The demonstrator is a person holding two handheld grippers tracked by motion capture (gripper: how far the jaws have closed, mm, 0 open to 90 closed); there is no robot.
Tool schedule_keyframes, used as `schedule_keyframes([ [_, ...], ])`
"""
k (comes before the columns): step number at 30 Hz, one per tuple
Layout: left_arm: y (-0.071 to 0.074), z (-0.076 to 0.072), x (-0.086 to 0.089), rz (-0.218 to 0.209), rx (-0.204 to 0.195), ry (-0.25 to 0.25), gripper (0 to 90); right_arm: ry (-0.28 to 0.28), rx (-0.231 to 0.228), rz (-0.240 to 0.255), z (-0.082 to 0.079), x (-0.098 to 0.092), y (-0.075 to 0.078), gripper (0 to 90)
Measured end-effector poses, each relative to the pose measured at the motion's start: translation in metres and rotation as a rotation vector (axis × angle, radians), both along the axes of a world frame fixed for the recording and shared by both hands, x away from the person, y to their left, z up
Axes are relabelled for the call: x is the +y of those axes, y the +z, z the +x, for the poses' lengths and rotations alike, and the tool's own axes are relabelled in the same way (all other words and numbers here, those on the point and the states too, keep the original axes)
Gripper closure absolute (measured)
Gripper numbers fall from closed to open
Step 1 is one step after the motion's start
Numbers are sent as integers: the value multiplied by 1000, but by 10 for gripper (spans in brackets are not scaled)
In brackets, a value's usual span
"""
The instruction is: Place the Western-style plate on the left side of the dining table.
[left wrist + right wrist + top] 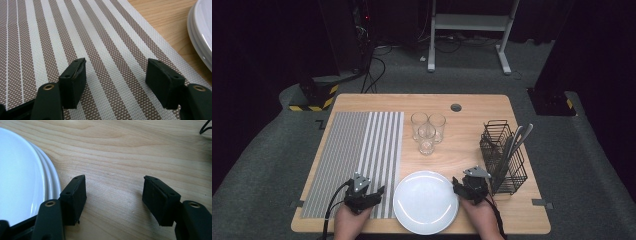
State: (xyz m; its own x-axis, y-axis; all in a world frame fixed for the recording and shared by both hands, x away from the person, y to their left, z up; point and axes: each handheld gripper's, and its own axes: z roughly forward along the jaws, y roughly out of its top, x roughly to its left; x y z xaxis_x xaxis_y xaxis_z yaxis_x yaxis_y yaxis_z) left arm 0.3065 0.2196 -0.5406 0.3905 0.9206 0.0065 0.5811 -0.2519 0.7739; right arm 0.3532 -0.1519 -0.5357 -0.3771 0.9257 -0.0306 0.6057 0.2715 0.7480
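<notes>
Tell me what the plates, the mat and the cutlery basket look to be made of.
Plates: likely glazed ceramic; glossy white, with stacked rims visible in the gripper views. Mat: woven, probably vinyl or plastic mesh; a fine weave grid in brown and white stripes. Basket: dark metal wire, seemingly coated; thin open grid bars.

In the right gripper view, the round white ceramic plate (22, 170) is cut off at the left edge. Beside that plate in the high view, the metal cutlery (517, 142) in the black wire caddy (504, 157) is too small to identify.
</notes>
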Motion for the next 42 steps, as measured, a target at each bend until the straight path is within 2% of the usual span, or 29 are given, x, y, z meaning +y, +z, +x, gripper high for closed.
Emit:
schedule_keyframes([
  [11,0,0,0,1,0,0,330,3,-2,13,0,-1,0,406],
  [14,0,0,0,1,0,0,330,20,6,46,-1,-3,1,456],
  [19,0,0,0,1,0,0,330,47,4,73,-3,-4,4,506],
  [23,0,0,0,1,0,1,330,78,-26,76,-8,-3,9,527],
  [24,0,0,0,2,1,0,330,93,-49,92,-11,-2,12,545],
  [31,0,-1,-1,10,1,16,302,122,-88,91,-17,-1,17,553],
  [42,0,-3,0,8,2,14,303,126,-85,138,-24,-3,24,525],
])
